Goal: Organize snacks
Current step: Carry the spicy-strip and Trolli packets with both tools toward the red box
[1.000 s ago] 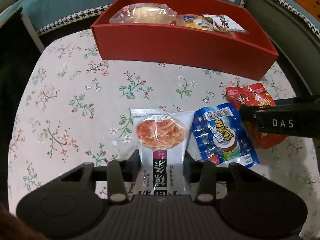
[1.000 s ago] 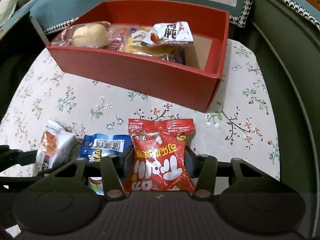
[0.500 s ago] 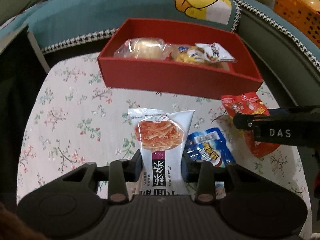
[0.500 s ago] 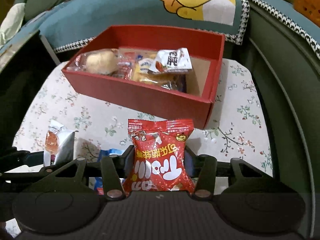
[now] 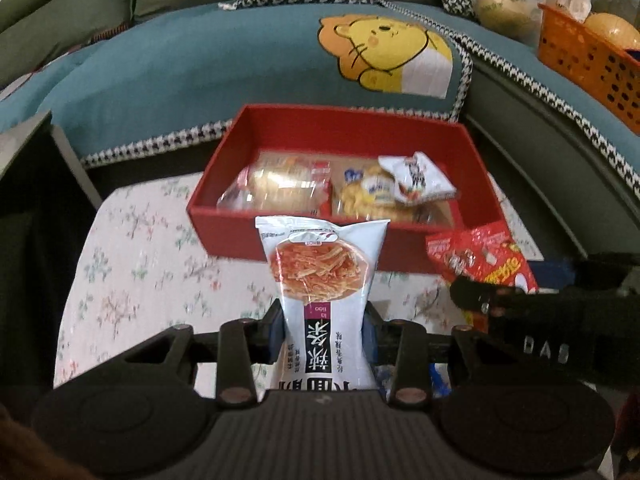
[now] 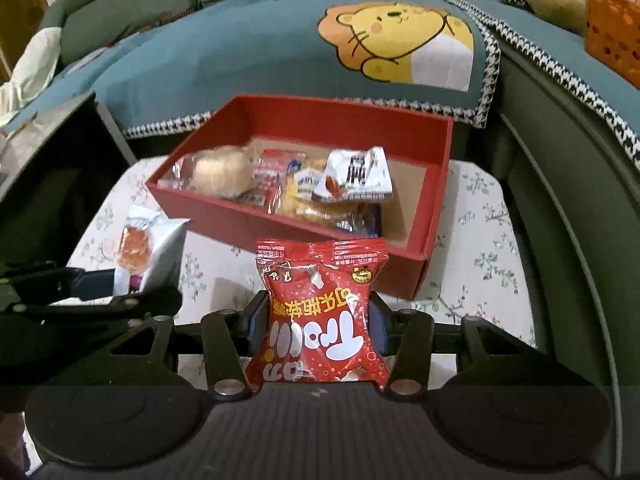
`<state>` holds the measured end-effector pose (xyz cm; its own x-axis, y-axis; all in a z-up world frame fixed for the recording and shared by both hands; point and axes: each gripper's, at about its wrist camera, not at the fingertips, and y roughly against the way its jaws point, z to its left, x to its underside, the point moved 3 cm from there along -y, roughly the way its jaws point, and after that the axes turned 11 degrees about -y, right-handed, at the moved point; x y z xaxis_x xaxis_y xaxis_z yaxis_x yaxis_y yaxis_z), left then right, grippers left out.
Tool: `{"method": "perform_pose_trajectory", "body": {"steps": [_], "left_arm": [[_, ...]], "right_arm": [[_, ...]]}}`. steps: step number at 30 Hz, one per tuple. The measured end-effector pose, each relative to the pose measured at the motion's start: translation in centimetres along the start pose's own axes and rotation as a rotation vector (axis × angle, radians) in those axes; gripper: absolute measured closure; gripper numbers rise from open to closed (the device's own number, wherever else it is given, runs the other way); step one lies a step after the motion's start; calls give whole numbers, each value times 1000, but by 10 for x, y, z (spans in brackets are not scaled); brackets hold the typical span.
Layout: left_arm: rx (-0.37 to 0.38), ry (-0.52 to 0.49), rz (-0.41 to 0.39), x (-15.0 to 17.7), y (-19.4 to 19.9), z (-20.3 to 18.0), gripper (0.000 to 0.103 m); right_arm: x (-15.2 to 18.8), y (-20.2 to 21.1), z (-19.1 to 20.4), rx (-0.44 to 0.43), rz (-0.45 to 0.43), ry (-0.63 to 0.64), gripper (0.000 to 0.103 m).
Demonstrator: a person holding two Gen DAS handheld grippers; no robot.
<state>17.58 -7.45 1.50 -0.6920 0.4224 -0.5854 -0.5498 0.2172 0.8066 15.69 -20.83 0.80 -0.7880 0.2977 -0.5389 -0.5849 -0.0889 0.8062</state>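
Observation:
My left gripper (image 5: pixel 323 326) is shut on a white snack packet (image 5: pixel 322 272) printed with orange strips, held up above the floral table (image 5: pixel 132 264). My right gripper (image 6: pixel 318 322) is shut on a red candy bag (image 6: pixel 320 312), also lifted. Each gripper shows in the other's view: the red bag (image 5: pixel 486 258) at the right of the left wrist view, the white packet (image 6: pixel 146 254) at the left of the right wrist view. Behind both stands a red box (image 6: pixel 436 200) holding several wrapped snacks (image 6: pixel 316 184), its right end bare. A blue packet (image 5: pixel 438 378) peeks out below the left gripper.
A teal cushion with a yellow lion (image 6: pixel 396 42) lies behind the red box (image 5: pixel 228 228). An orange basket (image 5: pixel 584 56) sits on the sofa at the far right. A dark edge (image 6: pixel 52 152) borders the table's left side.
Both grippers have risen with their packets, so the box interior and the cushion behind it now show. The blue packet stays on the table and is nearly hidden beneath the left gripper.

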Motion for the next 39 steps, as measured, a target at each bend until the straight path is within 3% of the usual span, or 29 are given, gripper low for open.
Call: {"method": "perform_pose_trajectory", "body": {"steps": [15, 39], "left_arm": [[-13, -1, -30, -23, -4, 5, 35], [-24, -8, -44, -31, -4, 6, 35]], "right_arm": [[-18, 1, 4, -8, -41, -19, 46], [-24, 0, 2, -16, -50, -45, 46]]}}
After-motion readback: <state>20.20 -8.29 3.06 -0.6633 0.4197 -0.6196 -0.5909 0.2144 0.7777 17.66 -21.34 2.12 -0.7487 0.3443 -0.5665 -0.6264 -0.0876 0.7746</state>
